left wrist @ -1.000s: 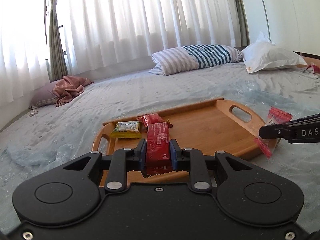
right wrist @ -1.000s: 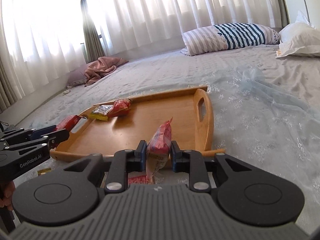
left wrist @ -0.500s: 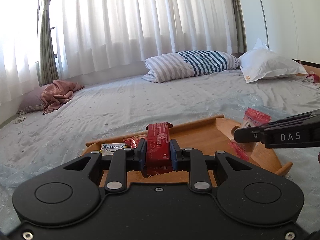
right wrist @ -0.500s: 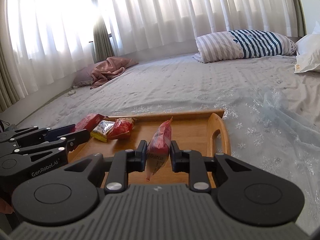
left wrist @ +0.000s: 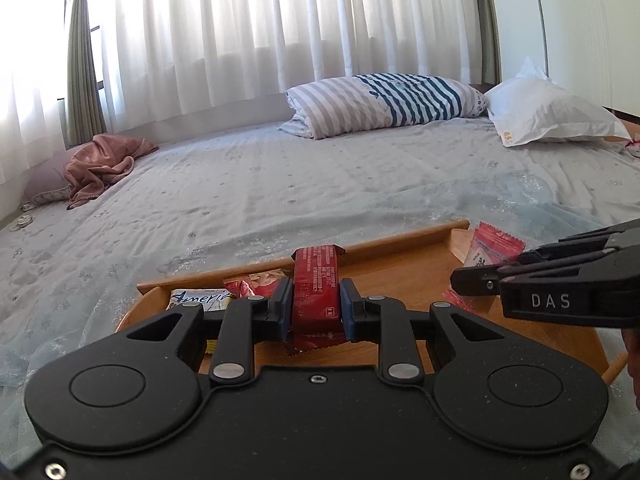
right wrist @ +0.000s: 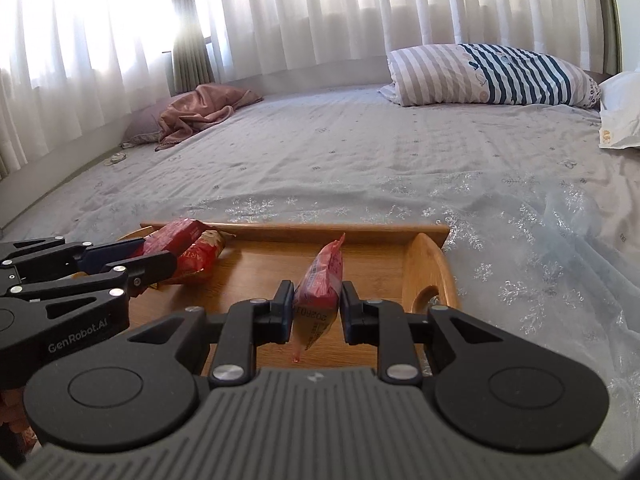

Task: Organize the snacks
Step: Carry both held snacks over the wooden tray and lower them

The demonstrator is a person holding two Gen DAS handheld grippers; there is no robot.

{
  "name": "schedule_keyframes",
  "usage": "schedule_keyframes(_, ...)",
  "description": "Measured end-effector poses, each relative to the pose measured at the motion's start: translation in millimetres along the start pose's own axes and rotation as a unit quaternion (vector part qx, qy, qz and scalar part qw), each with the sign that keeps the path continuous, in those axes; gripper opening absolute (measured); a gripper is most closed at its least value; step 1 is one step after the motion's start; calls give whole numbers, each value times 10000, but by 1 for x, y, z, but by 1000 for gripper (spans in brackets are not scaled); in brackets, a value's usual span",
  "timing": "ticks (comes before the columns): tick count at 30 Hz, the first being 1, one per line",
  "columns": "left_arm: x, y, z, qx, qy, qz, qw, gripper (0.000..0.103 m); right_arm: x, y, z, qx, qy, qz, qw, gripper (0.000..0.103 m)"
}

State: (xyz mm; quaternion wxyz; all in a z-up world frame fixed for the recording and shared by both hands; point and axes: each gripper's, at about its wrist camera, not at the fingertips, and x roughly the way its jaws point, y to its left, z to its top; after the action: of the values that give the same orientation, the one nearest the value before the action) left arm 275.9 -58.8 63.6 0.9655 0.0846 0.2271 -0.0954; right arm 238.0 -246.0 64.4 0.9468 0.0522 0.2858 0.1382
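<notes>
Wooden tray (right wrist: 430, 268): on the bed (right wrist: 360, 152).
Your left gripper (left wrist: 315, 308): jaws clamp a red bar (left wrist: 316, 288).
Your right gripper (right wrist: 316, 308): jaws pinch a pink packet (right wrist: 322, 280).

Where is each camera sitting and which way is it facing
Left wrist: on the left gripper, looking forward and slightly down over the wooden tray towards the curtains; its own gripper clamps a dark red snack bar, the right gripper entering at right.
Right wrist: on the right gripper, same heading; it clamps a red snack packet, the left gripper at left.
Shared: tray, striped pillow, pink cloth.
</notes>
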Motion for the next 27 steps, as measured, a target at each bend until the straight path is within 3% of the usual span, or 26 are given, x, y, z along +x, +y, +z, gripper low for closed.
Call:
schedule_keyframes(6, 29, -5, 10, -52, 247, -186, 9995, 24, 4, -6, -1, 79, -47, 19, 10000, 27)
schedule_keyframes(15, 78, -2, 11, -368, 846, -109, 9957, 24, -2, -7, 3, -138, -190, -53, 9997, 27)
schedule_keyframes(20, 94, -8, 6, -157, 909, 220, 9955, 24, -4, -13, 2, -21, -225, 13, 9997, 28)
schedule_keyframes(27, 104, -8, 10, -250, 981, 170, 9947, 24, -2, -21, -6, 170, -144, 15, 9998, 28)
